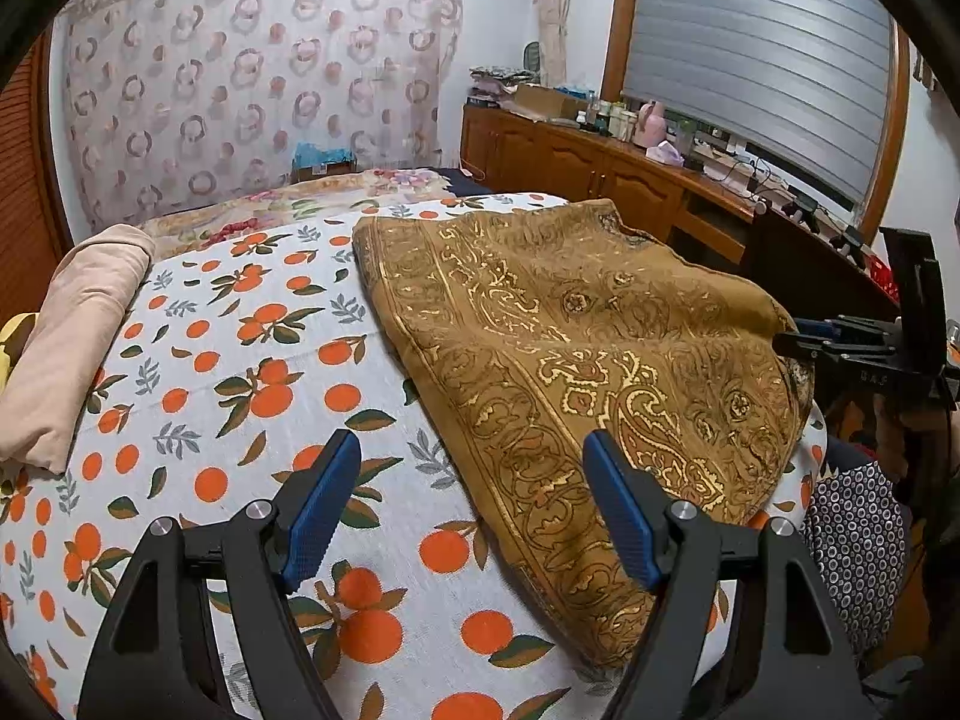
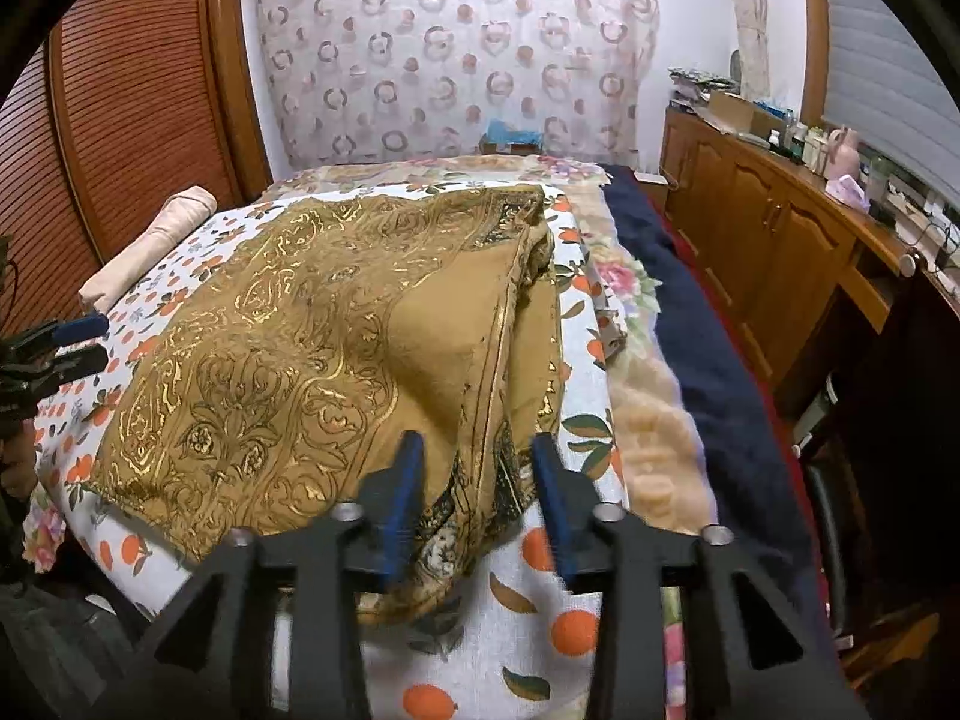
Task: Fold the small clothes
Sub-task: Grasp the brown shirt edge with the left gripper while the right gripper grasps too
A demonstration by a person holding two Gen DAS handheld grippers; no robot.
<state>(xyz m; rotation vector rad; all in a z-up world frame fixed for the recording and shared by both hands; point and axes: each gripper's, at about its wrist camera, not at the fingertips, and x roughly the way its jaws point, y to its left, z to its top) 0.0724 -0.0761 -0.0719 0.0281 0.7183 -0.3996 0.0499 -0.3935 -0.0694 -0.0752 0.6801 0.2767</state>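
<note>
A brown cloth with a gold paisley print [image 1: 570, 330] lies spread on the orange-print bed sheet [image 1: 240, 360]. My left gripper [image 1: 474, 456] hovers open over the cloth's near left edge, with nothing between its blue pads. In the right wrist view the same cloth [image 2: 300, 330] has one side folded over into a ridge. My right gripper [image 2: 477, 450] stands open at the cloth's near right corner, and the bunched edge lies loose between its fingers without being pinched. Each gripper shows in the other's view: the right gripper [image 1: 798, 339] and the left gripper [image 2: 90, 339].
A folded pink cloth [image 1: 78, 336] rests at the sheet's left edge. A dark blue blanket [image 2: 708, 348] and floral bedding run along the bed's right side. Beyond them stands a wooden cabinet [image 2: 768, 240] with bottles on it. A louvred wooden door [image 2: 132, 108] is on the left.
</note>
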